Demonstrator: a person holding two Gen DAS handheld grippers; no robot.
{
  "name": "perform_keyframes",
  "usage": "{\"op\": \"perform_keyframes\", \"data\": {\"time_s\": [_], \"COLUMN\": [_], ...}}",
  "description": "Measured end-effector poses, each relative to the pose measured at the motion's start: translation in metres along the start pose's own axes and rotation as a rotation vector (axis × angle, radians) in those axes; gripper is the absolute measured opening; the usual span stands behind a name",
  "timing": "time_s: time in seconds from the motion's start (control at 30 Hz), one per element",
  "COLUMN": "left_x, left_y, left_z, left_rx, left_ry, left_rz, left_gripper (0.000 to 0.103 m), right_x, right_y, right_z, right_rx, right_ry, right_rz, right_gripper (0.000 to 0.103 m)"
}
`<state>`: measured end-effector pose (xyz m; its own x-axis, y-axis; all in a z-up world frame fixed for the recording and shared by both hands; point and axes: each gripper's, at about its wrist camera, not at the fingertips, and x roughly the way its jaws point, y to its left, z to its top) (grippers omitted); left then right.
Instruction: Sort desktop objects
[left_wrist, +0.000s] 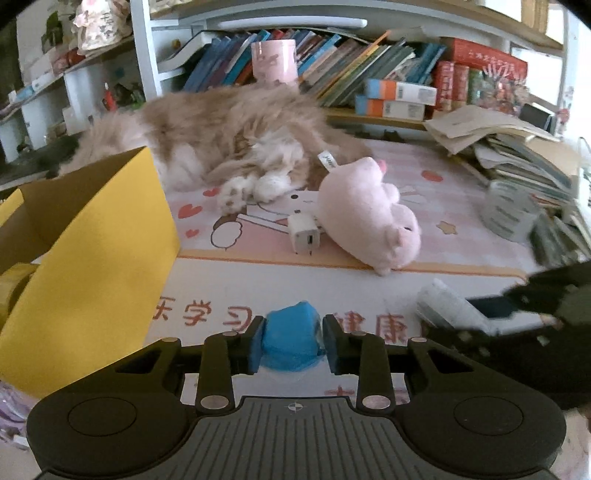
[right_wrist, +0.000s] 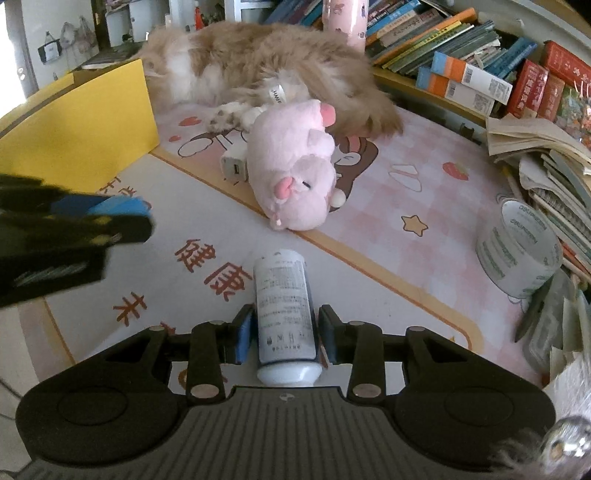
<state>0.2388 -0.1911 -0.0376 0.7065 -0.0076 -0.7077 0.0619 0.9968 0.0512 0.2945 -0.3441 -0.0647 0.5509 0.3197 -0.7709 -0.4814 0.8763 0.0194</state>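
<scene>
In the left wrist view, the left claw (left_wrist: 290, 341) was closed onto a small blue object (left_wrist: 291, 338), its pads pressing both sides, the object apparently lifted just clear of the tabletop (left_wrist: 332, 291). Taking the pink plush pig (left_wrist: 369, 214) as landmark, the blue object hung well in front of it, nearer the camera; the white charger (left_wrist: 304, 232) touched the pig's left flank, the cat (left_wrist: 229, 136) lay just behind it, and the yellow box (left_wrist: 88, 266) stood open well to its left. The right claw showed as a dark blur at the right edge, in front of the pig. In the right wrist view, the right claw (right_wrist: 284, 334) had its pads against the sides of a white bottle (right_wrist: 282, 310) lying on the tabletop, cap end towards the camera; the jaws stood narrow, and whether they gripped it firmly I could not tell for certain, though it looked held. The bottle lay in front of the pig, the roll of tape (right_wrist: 517, 254) well to the pig's right. The step in hand appeared to be carrying the blue object to the yellow box; done well, it would mean keeping the squeeze steady, rising enough to clear the box wall, swinging wide of the cat, and releasing only once over the opening
</scene>
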Motion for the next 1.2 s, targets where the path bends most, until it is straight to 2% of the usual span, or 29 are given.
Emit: {"op": "perform_keyframes", "data": {"time_s": [0.07, 0.23, 0.7, 0.97, 1.2], "left_x": [-0.008, -0.021, -0.063, -0.093, -0.114], "left_y": [0.001, 0.007, 0.023, 0.042, 0.059], "left_z": [-0.002, -0.001, 0.002, -0.008, -0.023], "left_rx": [0.010, 0.013, 0.001, 0.006, 0.025], "left_ry": [0.002, -0.006, -0.086, -0.121, -0.147], "left_rz": [-0.009, -0.029, -0.083, -0.137, -0.187], "left_gripper": [0.031, 0.031, 0.030, 0.030, 0.030], "right_x": [0.000, -0.004, -0.058, -0.091, -0.111], "right_y": [0.001, 0.001, 0.015, 0.041, 0.081], "right_z": [0.001, 0.000, 0.000, -0.015, -0.030], "right_rx": [-0.007, 0.027, 0.142, 0.185, 0.188], "right_ry": [-0.002, -0.010, -0.089, -0.103, -0.103], "right_rz": [0.002, -0.012, -0.030, -0.066, -0.079], "right_gripper": [0.031, 0.030, 0.030, 0.030, 0.030]}}
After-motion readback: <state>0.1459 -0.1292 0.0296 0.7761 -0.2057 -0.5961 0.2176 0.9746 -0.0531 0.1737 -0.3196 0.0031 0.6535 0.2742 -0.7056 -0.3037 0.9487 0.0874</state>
